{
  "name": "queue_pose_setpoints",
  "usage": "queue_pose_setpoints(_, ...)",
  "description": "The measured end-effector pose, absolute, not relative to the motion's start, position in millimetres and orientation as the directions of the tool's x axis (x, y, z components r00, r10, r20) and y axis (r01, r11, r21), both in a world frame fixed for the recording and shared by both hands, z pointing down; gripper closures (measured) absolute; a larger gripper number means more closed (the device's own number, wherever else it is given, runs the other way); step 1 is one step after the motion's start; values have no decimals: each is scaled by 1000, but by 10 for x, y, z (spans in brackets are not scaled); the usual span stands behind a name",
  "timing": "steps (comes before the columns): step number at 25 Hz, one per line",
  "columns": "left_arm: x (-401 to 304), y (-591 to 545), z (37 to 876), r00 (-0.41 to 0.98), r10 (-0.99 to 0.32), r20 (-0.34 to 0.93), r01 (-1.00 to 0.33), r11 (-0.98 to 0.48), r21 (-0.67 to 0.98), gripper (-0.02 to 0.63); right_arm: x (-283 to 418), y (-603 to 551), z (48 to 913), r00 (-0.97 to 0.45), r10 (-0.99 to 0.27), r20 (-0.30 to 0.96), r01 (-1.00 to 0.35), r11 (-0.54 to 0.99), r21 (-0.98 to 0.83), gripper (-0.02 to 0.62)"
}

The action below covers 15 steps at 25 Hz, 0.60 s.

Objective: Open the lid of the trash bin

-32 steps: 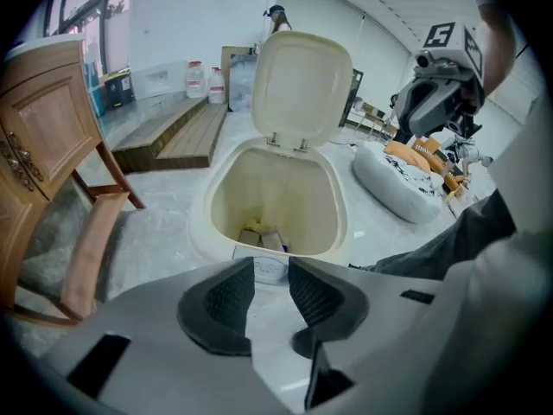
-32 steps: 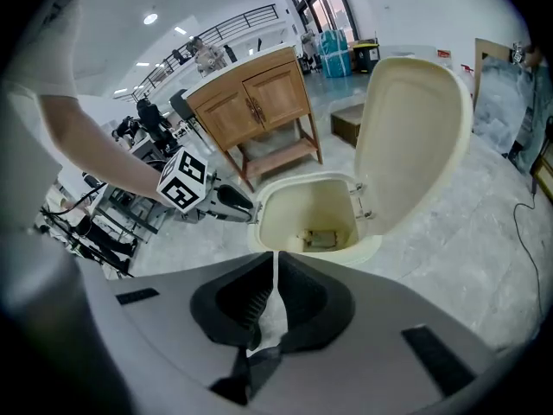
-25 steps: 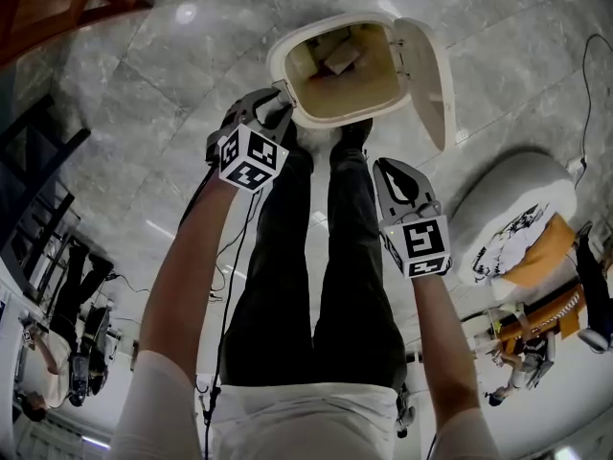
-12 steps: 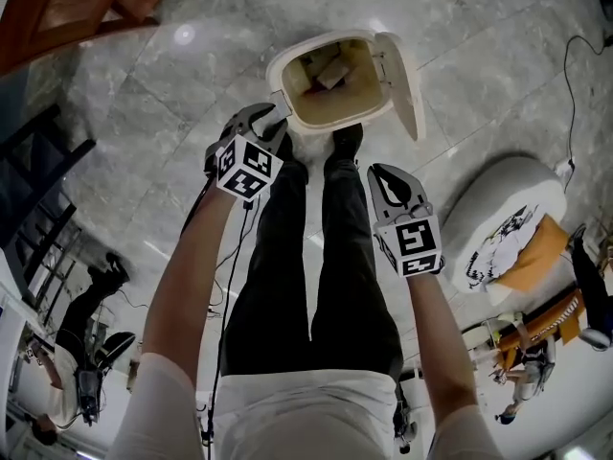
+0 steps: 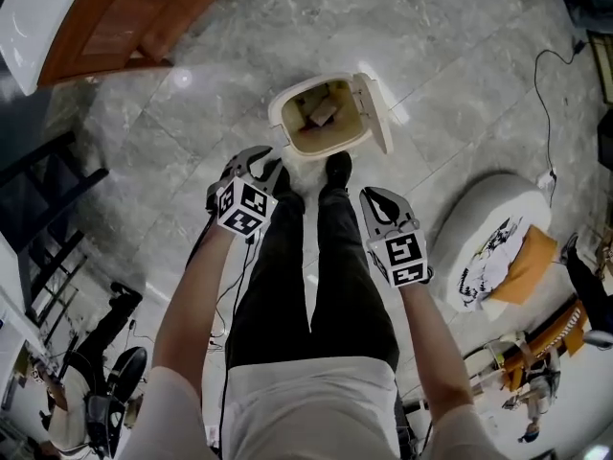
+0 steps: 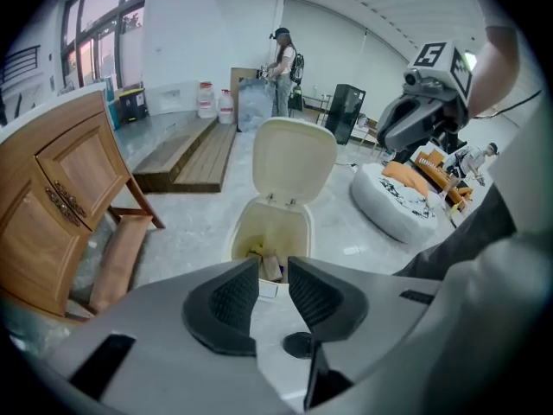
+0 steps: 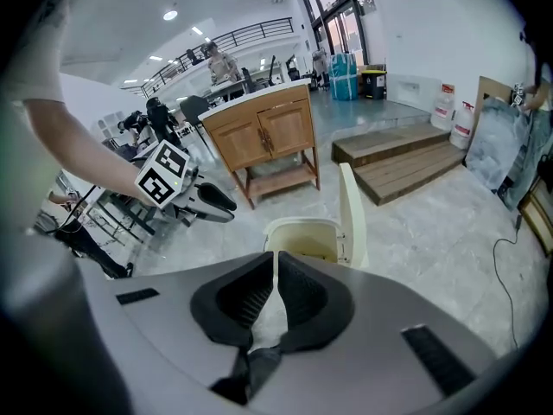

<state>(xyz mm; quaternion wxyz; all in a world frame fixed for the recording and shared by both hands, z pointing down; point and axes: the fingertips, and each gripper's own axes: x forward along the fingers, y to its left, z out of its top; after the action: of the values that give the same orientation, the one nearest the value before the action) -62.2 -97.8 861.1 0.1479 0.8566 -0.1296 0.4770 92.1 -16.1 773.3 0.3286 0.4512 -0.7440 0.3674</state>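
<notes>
- One bin [image 5: 276, 115] sits on the floor, upper centre of the head view. Its lid [image 5: 377, 113] is swung up and stands on edge along the bin's right side in that frame.
- Step: the opening looks done. The mouth is fully exposed and neither gripper touches the bin or lid.
- Left gripper [image 6: 273, 266]: pads spread with a narrow gap and nothing between them. The jaws have just been closing a little. The bin shows through the gap, but it is well apart from the gripper.
- Right gripper [image 7: 276, 262]: pads nearly pressed together with only a slit left, pinching nothing.
- In the head view both grippers sit mid-frame below the bin, the left one nearer to it.
- A shoe [image 5: 335, 169] sits just at the bin's near side. I can't tell whether it presses a pedal.
- Next move, my read: no grasp is needed. Keep the grippers clear and confirm the lid holds upright by itself. If the shoe is holding it up, lifting the foot may drop it shut.
- Bin contents: a pale boxy scrap [image 5: 323, 111] and some brownish bits low down. The fill is shallow and the inner walls are yellowish. The items are too small to identify.
</notes>
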Motion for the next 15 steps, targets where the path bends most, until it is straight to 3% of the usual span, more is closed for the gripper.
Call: queue_pose_setpoints(15, -642, -1023, 7001, 597, -169, 784, -378, -922, 89, 546, 979, -347, 6521, -340, -531, 776, -936, 276, -220, 560)
